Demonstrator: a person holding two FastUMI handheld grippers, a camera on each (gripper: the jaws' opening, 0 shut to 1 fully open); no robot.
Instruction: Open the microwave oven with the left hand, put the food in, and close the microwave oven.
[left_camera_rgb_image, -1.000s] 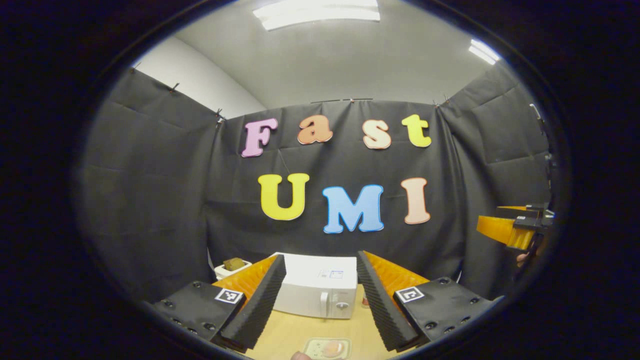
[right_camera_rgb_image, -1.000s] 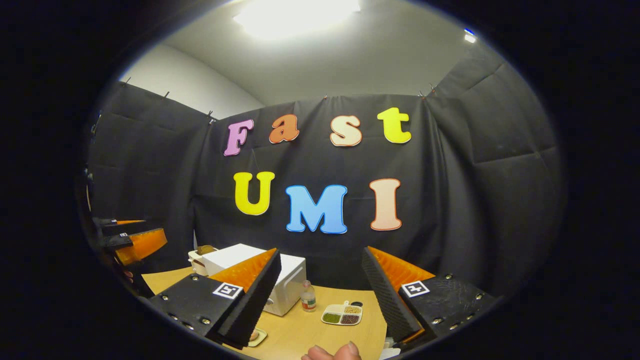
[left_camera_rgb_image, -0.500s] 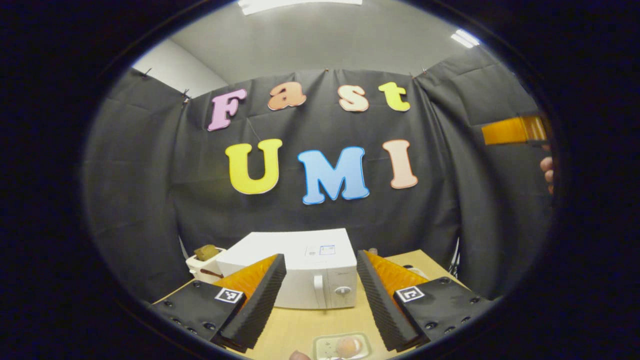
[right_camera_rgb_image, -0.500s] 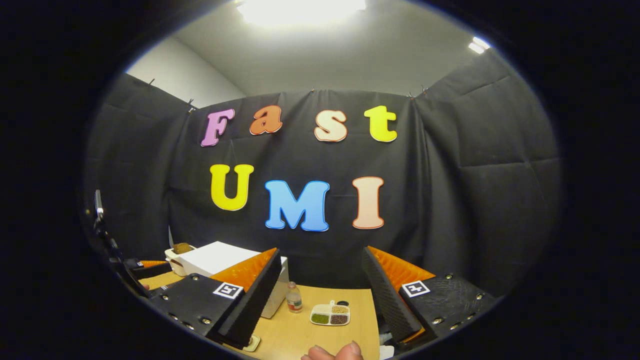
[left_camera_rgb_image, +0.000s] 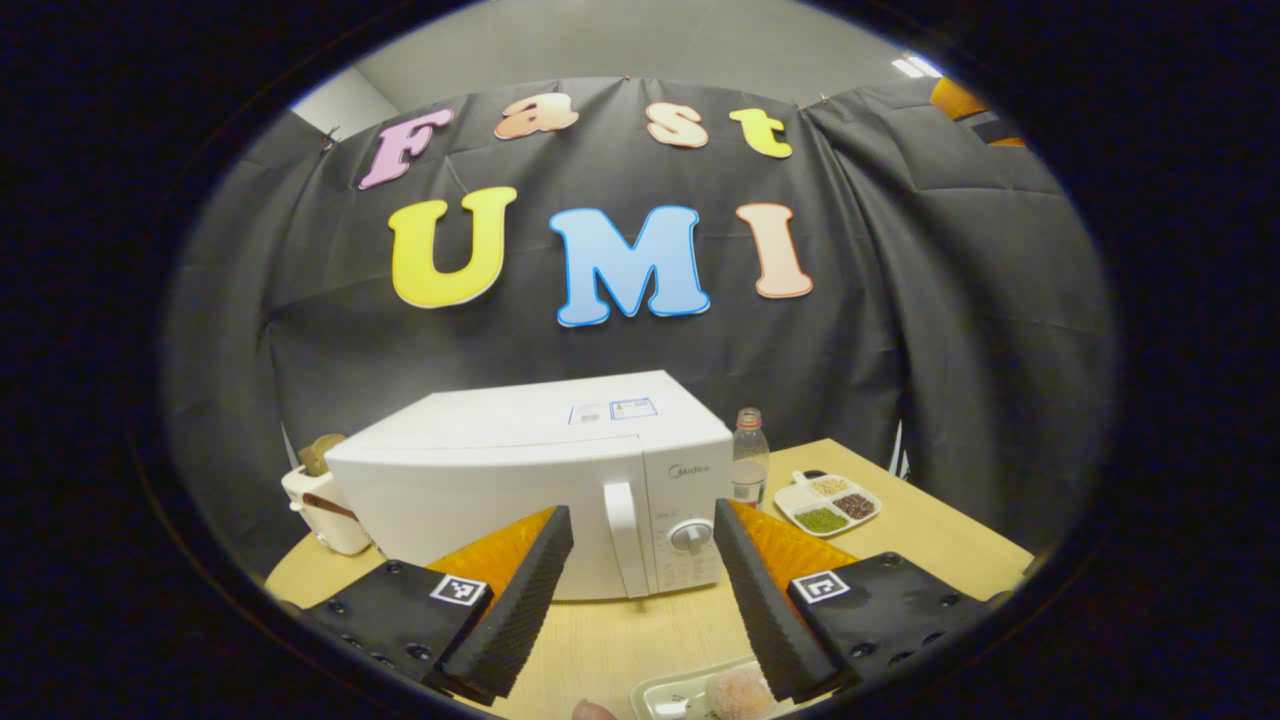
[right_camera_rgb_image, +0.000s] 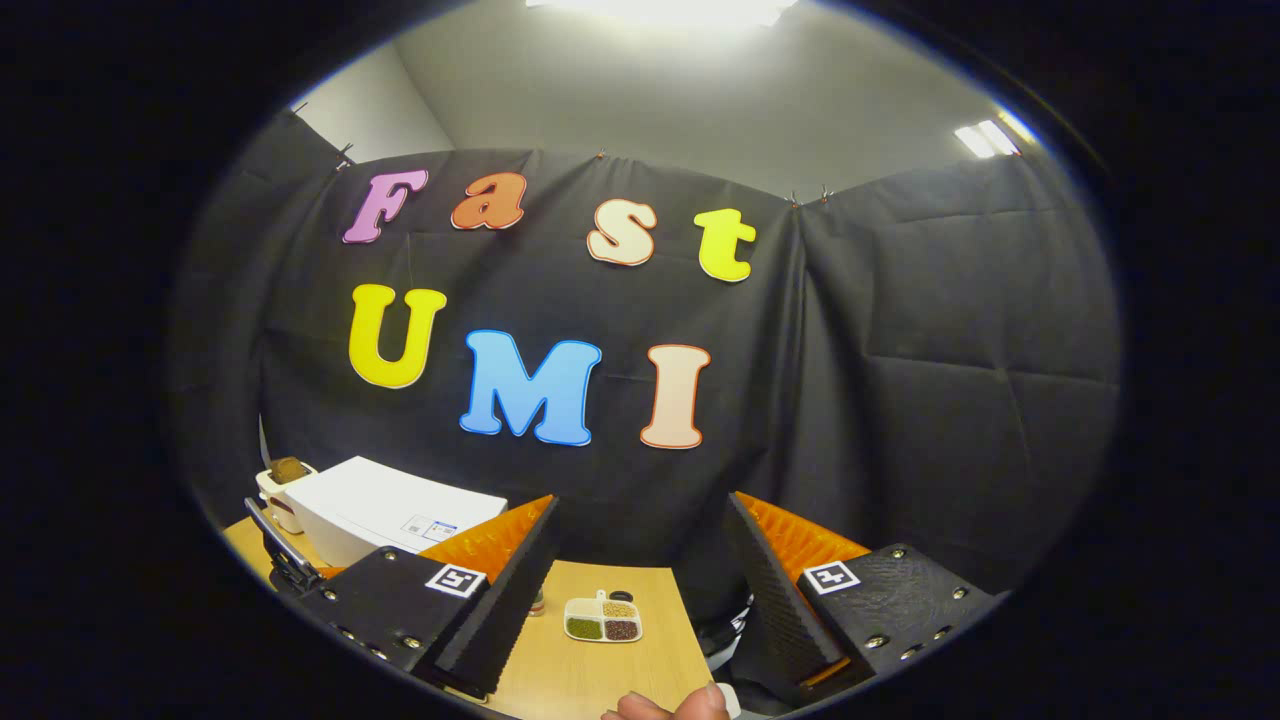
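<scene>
One white microwave oven (left_camera_rgb_image: 530, 480) sits shut on the tabletop (left_camera_rgb_image: 930, 540), its vertical door handle (left_camera_rgb_image: 622, 540) at 12 o'clock from the left gripper (left_camera_rgb_image: 636, 590), framed between that gripper's two fingers. The left jaws stand wide and empty, lined up on the handle but well short of it, a stance that suggests the door pull is the step in hand. The food (left_camera_rgb_image: 738, 692), a pale round item on a small tray (left_camera_rgb_image: 665, 698), lies at 6 o'clock, close under the left gripper and near the tabletop's front edge, within easy reach once the door swings open. A bottle (left_camera_rgb_image: 746, 462) stands just beside the oven at 2 o'clock, with a divided dish of grains (left_camera_rgb_image: 828, 503) beyond it. A toaster-like appliance (left_camera_rgb_image: 322, 505) sits at 9 o'clock of the oven. The right gripper (right_camera_rgb_image: 640, 600) hangs back, jaws wide with nothing between them, its own view taking in the dish and the oven's top from higher up.
</scene>
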